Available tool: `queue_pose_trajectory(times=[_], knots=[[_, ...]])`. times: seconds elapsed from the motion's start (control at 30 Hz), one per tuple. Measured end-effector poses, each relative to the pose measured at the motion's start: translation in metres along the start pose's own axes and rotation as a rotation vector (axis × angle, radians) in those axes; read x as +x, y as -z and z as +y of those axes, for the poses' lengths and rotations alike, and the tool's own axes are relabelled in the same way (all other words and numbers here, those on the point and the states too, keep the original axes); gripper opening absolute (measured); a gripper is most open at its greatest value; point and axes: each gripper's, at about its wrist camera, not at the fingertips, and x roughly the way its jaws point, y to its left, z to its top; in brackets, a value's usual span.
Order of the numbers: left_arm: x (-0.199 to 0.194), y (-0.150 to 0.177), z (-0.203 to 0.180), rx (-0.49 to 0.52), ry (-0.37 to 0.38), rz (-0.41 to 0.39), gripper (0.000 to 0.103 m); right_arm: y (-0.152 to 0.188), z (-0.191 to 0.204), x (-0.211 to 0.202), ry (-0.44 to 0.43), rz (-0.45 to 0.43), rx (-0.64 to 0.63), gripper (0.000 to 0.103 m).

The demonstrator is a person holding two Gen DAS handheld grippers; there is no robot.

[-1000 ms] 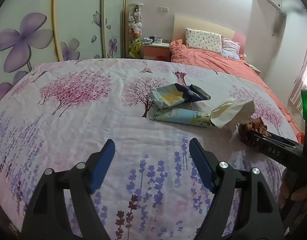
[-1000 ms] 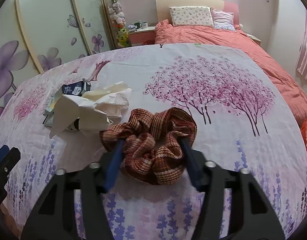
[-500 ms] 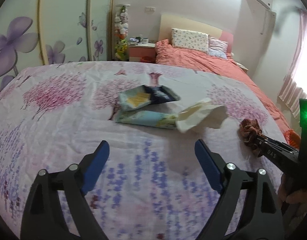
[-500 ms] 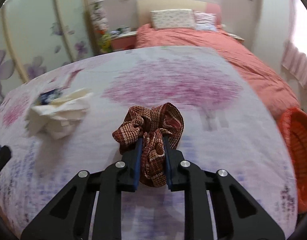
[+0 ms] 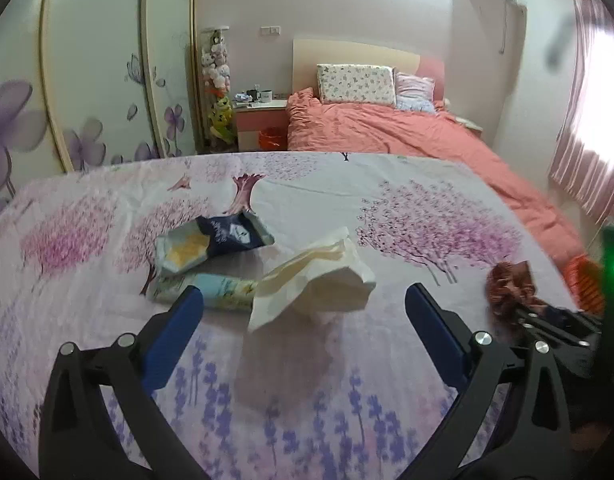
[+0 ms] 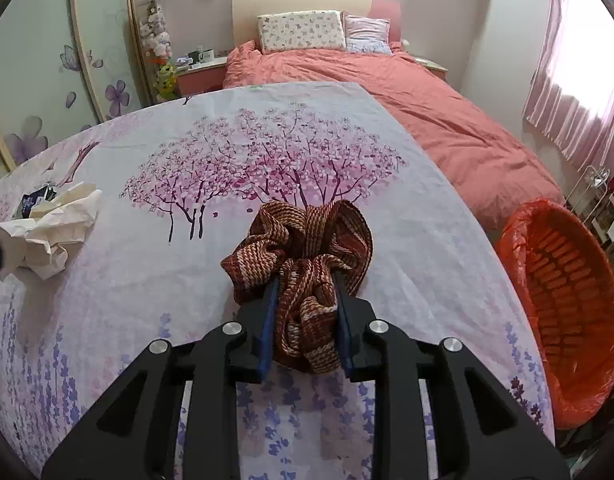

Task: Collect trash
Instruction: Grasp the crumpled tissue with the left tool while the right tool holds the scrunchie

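Observation:
A crumpled cream paper (image 5: 319,276) lies on the flowered sheet (image 5: 347,380), just ahead of my left gripper (image 5: 303,292). Its jaws are opening wide and nothing sits between the blue pads. Behind the paper lie a dark blue snack wrapper (image 5: 215,240) and a light blue packet (image 5: 223,292). My right gripper (image 6: 305,284) pinches a brown-red striped scrunchie (image 6: 303,240); its jaws are easing open but the pads still press on the cloth. The scrunchie (image 5: 511,284) also shows at the right in the left wrist view. The paper (image 6: 51,220) lies far left of the right gripper.
An orange basket (image 6: 563,280) lined with an orange bag stands on the floor beyond the sheet's right edge. A bed with a salmon cover (image 6: 387,92) lies behind. A wardrobe with purple flowers (image 5: 87,80) fills the left wall.
The left gripper spread wider and came closer to the crumpled paper. The right gripper shut on the scrunchie and carried it right, so the orange basket came into view.

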Motion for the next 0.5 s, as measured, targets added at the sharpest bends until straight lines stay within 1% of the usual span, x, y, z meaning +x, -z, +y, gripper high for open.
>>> queue_pose_trajectory(times=[0.1, 0.17, 0.27, 0.33, 0.43, 0.5], knots=[[0.016, -0.003, -0.007, 0.01, -0.018, 0.022, 0.095, 0.001, -0.003, 0.0, -0.008, 0.003, 0.012, 0.027], [0.023, -0.005, -0.007, 0.008, -0.025, 0.032, 0.09, 0.001, -0.003, 0.0, -0.003, 0.004, 0.008, 0.027], [0.029, -0.006, -0.009, -0.001, -0.029, 0.041, 0.085, -0.001, -0.002, 0.001, 0.004, 0.004, 0.0, 0.027], [0.034, -0.007, -0.011, 0.009, -0.037, 0.045, 0.082, 0.0, -0.002, 0.001, -0.004, 0.004, 0.006, 0.027], [0.042, -0.004, -0.015, 0.034, -0.049, 0.063, 0.076, 0.0, -0.004, 0.002, -0.017, 0.005, 0.017, 0.027], [0.046, -0.005, -0.017, 0.033, -0.051, 0.077, 0.073, 0.0, -0.004, 0.002, -0.017, 0.005, 0.017, 0.027]])
